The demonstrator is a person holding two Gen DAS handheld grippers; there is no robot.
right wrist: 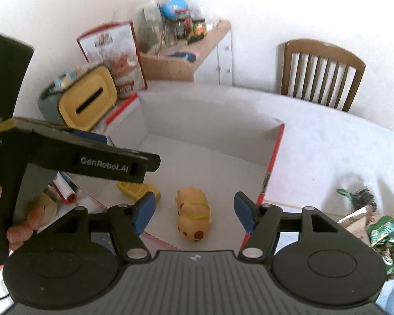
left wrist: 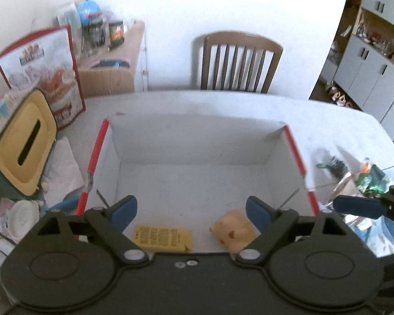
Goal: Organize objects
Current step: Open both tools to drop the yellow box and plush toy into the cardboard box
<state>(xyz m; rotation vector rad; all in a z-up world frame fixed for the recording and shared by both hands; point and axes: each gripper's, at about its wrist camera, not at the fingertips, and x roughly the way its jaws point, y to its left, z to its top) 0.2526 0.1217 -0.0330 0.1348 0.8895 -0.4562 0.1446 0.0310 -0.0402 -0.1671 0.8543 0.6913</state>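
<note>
1. Left wrist view: the left gripper (left wrist: 191, 214) is hanging over the near end of the open white box (left wrist: 197, 141) with red edges, its blue pads standing wide apart and gripping nothing.
2. A flat yellow packet (left wrist: 163, 237) with dark print is lying on the box floor, just below the gap between the pads and nearer the left one.
3. A tan squishy toy (left wrist: 233, 229) is lying on the same floor, partly behind the right pad, apart from the packet.
4. A wooden chair (left wrist: 240, 61) is standing beyond the box, straight ahead; a yellow-lidded tissue box (left wrist: 26, 147) is sitting off to the left.
5. One blue finger of the right gripper (left wrist: 357, 206) is reaching in from the right.
6. Right wrist view: the right gripper (right wrist: 194, 211) is hanging released above the box (right wrist: 274, 152), its pads empty.
7. The toy (right wrist: 194, 216) is lying between and beneath the pads, untouched.
8. The packet (right wrist: 138, 189) is showing ahead-left, half hidden under the left gripper's (right wrist: 99, 157) black body; its edges are blurred.
9. Crumpled green wrappers (right wrist: 375, 223), possibly foil, are lying on the table (right wrist: 328, 144) to the right, outside the box.
</note>
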